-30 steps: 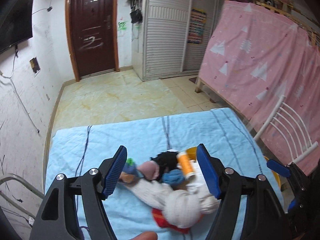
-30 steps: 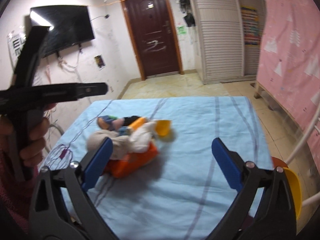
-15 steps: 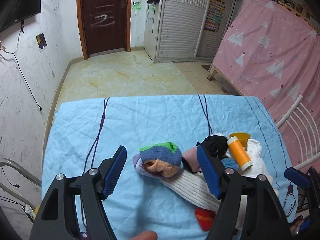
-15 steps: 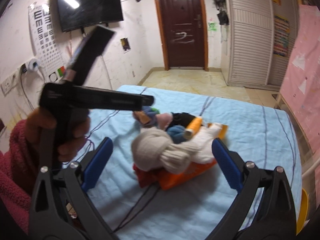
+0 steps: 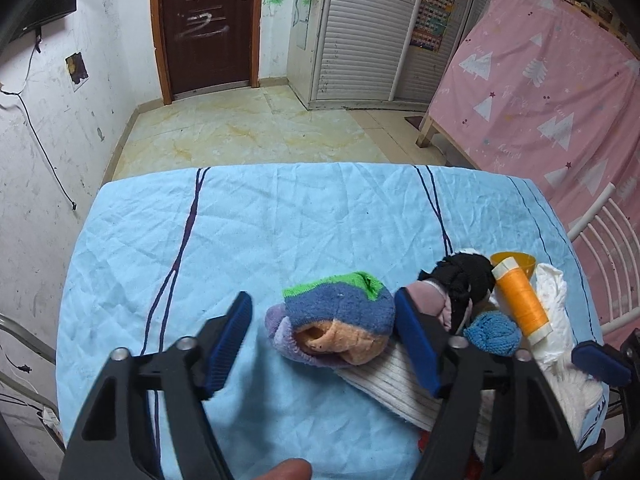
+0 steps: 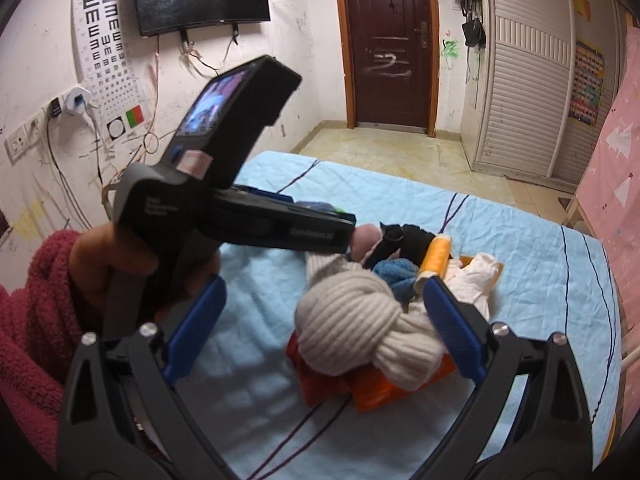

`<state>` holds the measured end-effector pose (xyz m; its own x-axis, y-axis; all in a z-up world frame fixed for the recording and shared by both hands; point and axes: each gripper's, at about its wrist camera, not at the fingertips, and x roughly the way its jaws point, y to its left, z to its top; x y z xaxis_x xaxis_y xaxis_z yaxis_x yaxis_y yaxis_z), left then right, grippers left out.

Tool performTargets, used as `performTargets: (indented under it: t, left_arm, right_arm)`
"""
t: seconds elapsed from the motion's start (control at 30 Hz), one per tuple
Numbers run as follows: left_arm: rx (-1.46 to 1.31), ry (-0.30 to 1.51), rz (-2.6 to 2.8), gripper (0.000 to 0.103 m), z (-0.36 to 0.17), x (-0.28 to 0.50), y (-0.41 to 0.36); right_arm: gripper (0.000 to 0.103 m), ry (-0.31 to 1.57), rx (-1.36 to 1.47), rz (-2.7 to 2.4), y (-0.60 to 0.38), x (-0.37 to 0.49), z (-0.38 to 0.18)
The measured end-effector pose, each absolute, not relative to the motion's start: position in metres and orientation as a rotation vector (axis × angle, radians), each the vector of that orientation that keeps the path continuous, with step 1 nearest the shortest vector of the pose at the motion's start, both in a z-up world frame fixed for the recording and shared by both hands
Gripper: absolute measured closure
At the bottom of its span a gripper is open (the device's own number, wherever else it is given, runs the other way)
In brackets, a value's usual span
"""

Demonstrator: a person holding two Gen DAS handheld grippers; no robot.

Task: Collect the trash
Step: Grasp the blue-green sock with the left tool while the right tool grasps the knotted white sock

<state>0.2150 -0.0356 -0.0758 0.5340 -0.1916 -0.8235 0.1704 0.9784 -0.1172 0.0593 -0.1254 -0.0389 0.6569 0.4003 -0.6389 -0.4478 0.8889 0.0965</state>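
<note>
A heap of clutter lies on the light blue sheet (image 5: 280, 232). In the left wrist view my left gripper (image 5: 324, 344) is open around a rolled blue, green and orange sock (image 5: 340, 320). Beside it lie a black sock (image 5: 464, 276), a pink sock (image 5: 430, 298), a blue ball (image 5: 494, 332), an orange thread spool (image 5: 520, 300) and a white ribbed sock (image 5: 384, 380). In the right wrist view my right gripper (image 6: 320, 332) is open around a knotted cream sock (image 6: 360, 328) that rests on an orange box (image 6: 384, 390).
The bed's far edge drops to a tiled floor (image 5: 248, 128). A pink curtain (image 5: 552, 92) and a white rail (image 5: 604, 240) stand at the right. The hand holding the left gripper (image 6: 224, 208) fills the left of the right wrist view. A yellow funnel (image 5: 518, 264) lies behind the spool.
My left gripper has shifted left off the middle of the heap and now frames the blue and green sock. My right gripper has moved in close to the knotted cream sock.
</note>
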Motion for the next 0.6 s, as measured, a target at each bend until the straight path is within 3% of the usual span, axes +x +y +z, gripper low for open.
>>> performTargets:
  t: [0.07, 0.23, 0.37, 0.6]
  left_arm:
    - [-0.023, 1.006, -0.222, 0.065, -0.080, 0.217, -0.038]
    - [-0.010, 1.012, -0.226, 0.077, -0.083, 0.216, -0.042]
    - [-0.010, 1.008, -0.217, 0.083, -0.080, 0.214, -0.041]
    - [-0.017, 0.979, -0.181, 0.085, -0.068, 0.205, -0.033]
  right_arm:
    - [0.035, 0.710, -0.069, 0.478, -0.126, 0.060, -0.040]
    - [0.053, 0.744, -0.105, 0.458, -0.122, 0.060, -0.048]
    - [0.059, 0.742, -0.104, 0.457, -0.123, 0.057, -0.049]
    - [0.060, 0.715, -0.053, 0.489, -0.131, 0.048, -0.040]
